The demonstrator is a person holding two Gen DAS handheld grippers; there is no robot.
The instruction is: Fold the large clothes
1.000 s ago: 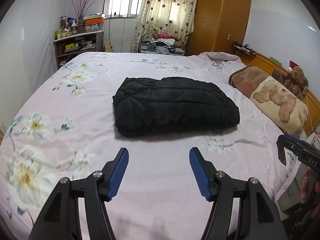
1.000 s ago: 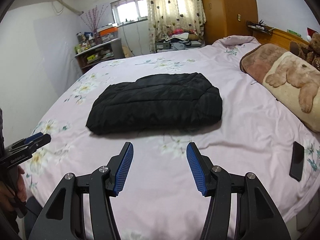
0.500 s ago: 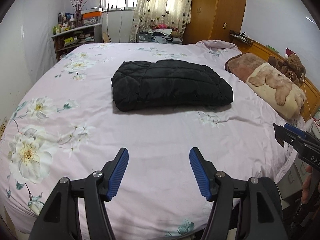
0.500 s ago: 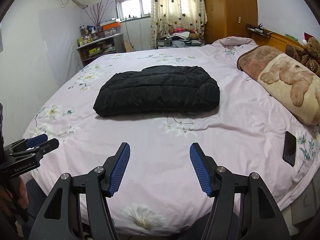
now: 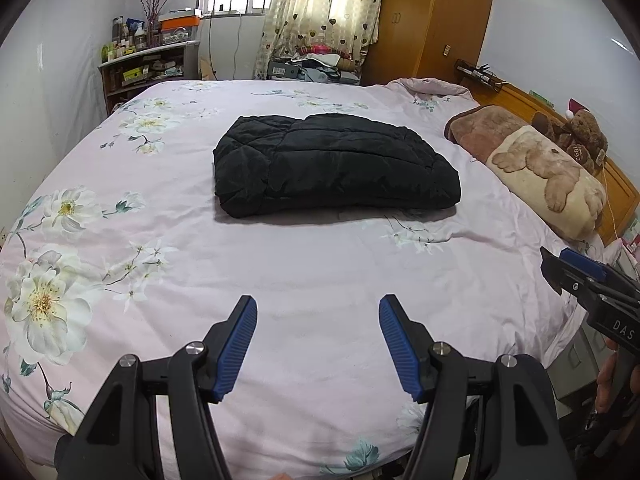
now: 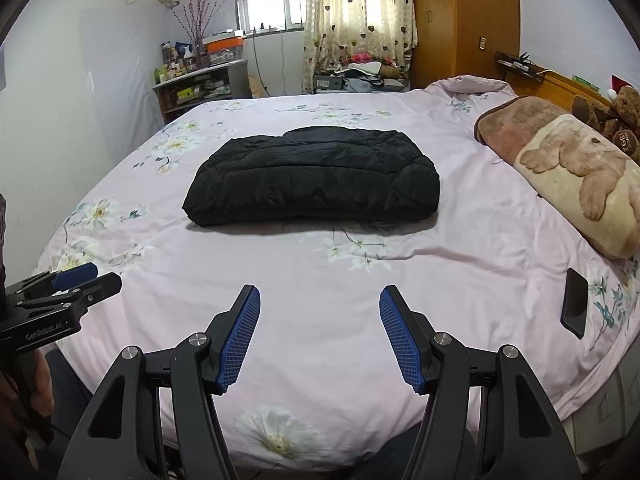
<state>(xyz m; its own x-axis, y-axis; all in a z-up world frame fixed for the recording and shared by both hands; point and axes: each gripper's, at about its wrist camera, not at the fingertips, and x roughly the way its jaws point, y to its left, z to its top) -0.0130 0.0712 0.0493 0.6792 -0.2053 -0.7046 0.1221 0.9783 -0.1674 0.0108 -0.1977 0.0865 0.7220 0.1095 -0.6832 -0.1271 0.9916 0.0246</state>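
Note:
A black quilted jacket (image 5: 332,164) (image 6: 316,176) lies folded into a thick rectangle in the middle of the pink floral bed (image 5: 320,264) (image 6: 312,264). My left gripper (image 5: 318,304) hangs over the bed's near edge, well short of the jacket, open with only sheet between its blue pads. My right gripper (image 6: 320,294) is at the same near edge, open and empty too. Each gripper shows at the side of the other's view: the right gripper (image 5: 576,276) at the right, the left gripper (image 6: 80,280) at the left, both hand-held.
A black phone (image 6: 575,303) lies near the bed's right edge. A bear-print blanket roll (image 5: 548,180) and a teddy bear (image 5: 584,136) sit by the wooden headboard on the right. A cluttered shelf (image 5: 148,68) and a wardrobe (image 5: 432,20) stand beyond the bed.
Both grippers have drawn back from the jacket toward the bed's near edge, so it looks farther off. The right gripper's jaws have spread slightly wider.

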